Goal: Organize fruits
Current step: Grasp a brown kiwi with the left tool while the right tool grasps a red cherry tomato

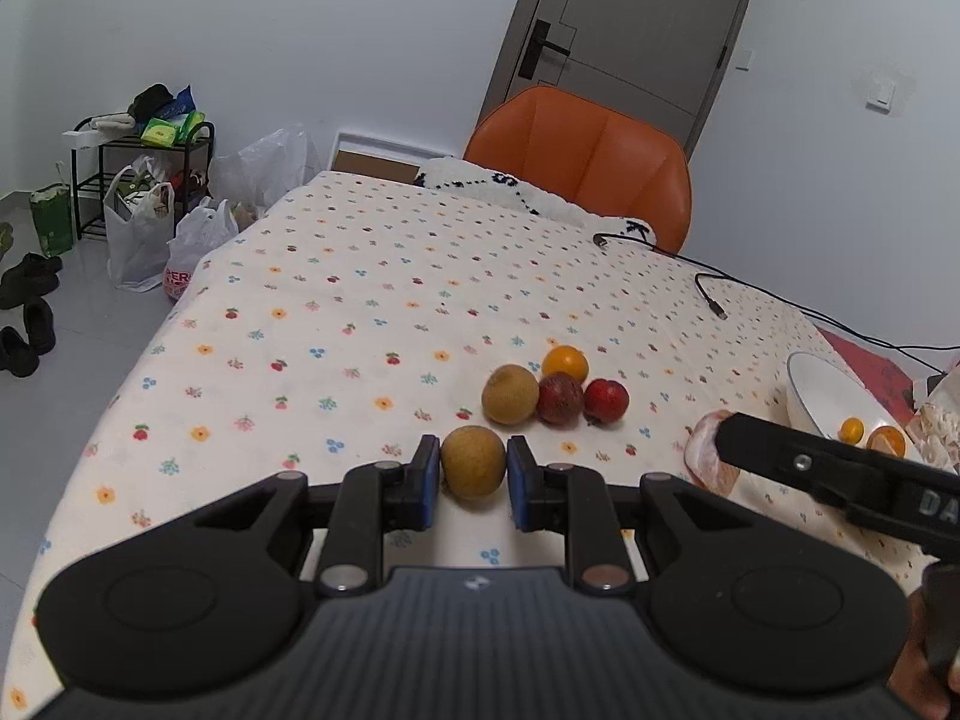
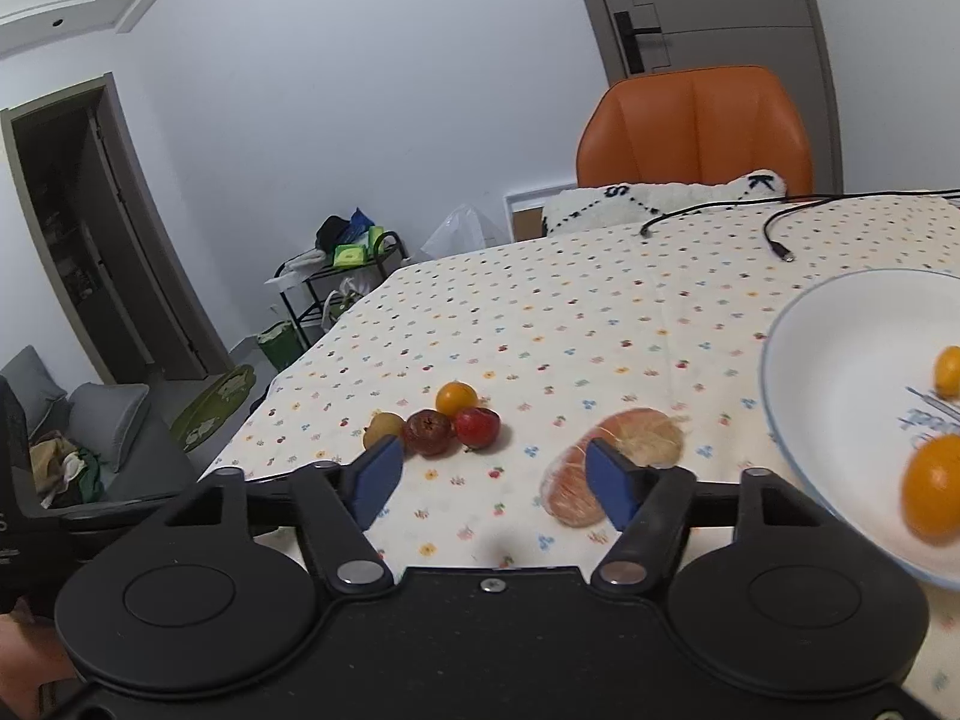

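My left gripper [image 1: 474,480] is shut on a round brown fruit [image 1: 473,462], which sits low over the flowered tablecloth. Just beyond it lies a cluster: another brown fruit [image 1: 510,394], a dark red fruit [image 1: 560,399], a red fruit [image 1: 606,399] and an orange [image 1: 565,363]. My right gripper [image 2: 495,483] is open and holds nothing. It hovers above the cloth, with the cluster [image 2: 427,432] ahead on the left. A net-wrapped orange-pink fruit [image 2: 618,456] lies behind its right pad. A white bowl [image 2: 780,360] at the right holds two oranges [image 2: 936,495].
Two black cables [image 1: 714,294] trail over the far right of the table. An orange chair [image 1: 582,162] and a white cushion [image 1: 528,195] stand at the far edge. Bags and a black rack [image 1: 144,180] are on the floor to the left. Open cloth stretches left of the fruits.
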Demonstrator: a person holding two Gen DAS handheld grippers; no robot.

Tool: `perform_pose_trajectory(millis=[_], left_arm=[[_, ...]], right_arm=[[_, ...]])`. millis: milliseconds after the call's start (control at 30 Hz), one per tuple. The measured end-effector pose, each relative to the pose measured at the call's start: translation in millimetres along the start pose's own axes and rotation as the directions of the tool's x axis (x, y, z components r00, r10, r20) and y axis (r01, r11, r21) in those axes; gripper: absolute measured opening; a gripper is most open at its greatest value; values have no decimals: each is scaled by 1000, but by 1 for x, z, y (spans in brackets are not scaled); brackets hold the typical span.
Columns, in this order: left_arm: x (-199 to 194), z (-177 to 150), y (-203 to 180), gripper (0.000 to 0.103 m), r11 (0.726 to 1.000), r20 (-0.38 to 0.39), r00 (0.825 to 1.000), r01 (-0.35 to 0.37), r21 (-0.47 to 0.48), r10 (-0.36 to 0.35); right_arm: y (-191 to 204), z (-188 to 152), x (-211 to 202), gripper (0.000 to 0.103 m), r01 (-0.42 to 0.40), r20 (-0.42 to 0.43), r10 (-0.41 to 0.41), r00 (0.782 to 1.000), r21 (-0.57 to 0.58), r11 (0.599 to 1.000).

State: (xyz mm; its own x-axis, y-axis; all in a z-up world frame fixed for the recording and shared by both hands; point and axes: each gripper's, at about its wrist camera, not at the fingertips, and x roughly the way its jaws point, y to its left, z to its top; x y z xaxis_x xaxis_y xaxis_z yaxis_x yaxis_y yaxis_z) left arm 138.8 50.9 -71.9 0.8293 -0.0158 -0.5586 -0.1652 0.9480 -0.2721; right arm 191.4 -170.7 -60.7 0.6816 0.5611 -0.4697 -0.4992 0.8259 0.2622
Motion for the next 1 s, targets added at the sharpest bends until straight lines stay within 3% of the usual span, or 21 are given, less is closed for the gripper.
perform_pose_trajectory(millis=[200,567,667,733,1000], left_arm=[[1,4,7,22,1000,7,1000,-7,-15,7],[6,13,16,22,999,17,1000,-20,-35,20],[6,15,18,22,999,21,1000,-20,-42,21],[5,15,19,22,999,20,1000,-21,-42,22],[1,18,10,22,999,30,999,-10,-30,11]], right_arm=[[4,9,21,50,-13,-28,12,1000,-6,1000],[7,17,57,49,-10,-69,9,998,-16,1000],[7,16,66,38,-7,-89,6,996,-21,1000],[5,14,71,24,-12,-105,11,994,-9,1000],[1,16,52,21,-13,-86,13,996,-1,1000]])
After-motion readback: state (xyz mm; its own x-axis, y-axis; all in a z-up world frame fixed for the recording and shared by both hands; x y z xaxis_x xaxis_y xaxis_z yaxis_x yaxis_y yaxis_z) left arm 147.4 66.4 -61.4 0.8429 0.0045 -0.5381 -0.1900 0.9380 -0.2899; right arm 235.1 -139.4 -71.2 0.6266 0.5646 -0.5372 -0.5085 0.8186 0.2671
